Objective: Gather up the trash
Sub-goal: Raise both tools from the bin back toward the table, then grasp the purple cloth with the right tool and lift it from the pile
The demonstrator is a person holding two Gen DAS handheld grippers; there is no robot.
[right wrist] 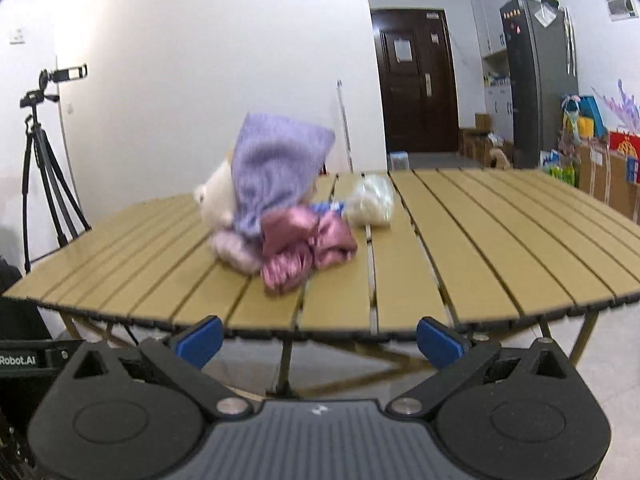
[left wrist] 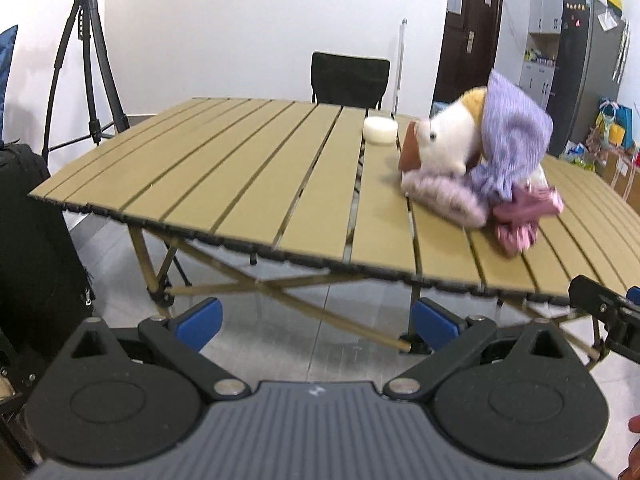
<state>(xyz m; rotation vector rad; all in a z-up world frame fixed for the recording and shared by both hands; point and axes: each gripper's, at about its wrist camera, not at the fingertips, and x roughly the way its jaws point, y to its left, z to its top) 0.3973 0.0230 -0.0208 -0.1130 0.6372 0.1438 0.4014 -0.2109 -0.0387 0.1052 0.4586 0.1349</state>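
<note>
Jaws on both grippers apart (empty), plastic bag [right wrist: 370,200] well ahead on table [right wrist: 480,240].

Background stuff: a black tripod [left wrist: 86,64] by the white wall, black chair [left wrist: 350,80] behind the worktop [left wrist: 240,168], dark door [right wrist: 416,80], grey fridge [right wrist: 540,80].

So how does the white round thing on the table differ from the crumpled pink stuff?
The white round thing is a low, smooth-looking puck with a regular outline; the crumpled pink stuff is a wrinkled, shiny, shapeless heap. The puck sits alone toward the far edge, clear of other items, while the pink heap lies against the plush toy, nearer the tongs. Both rest on the slatted table, untouched.
</note>
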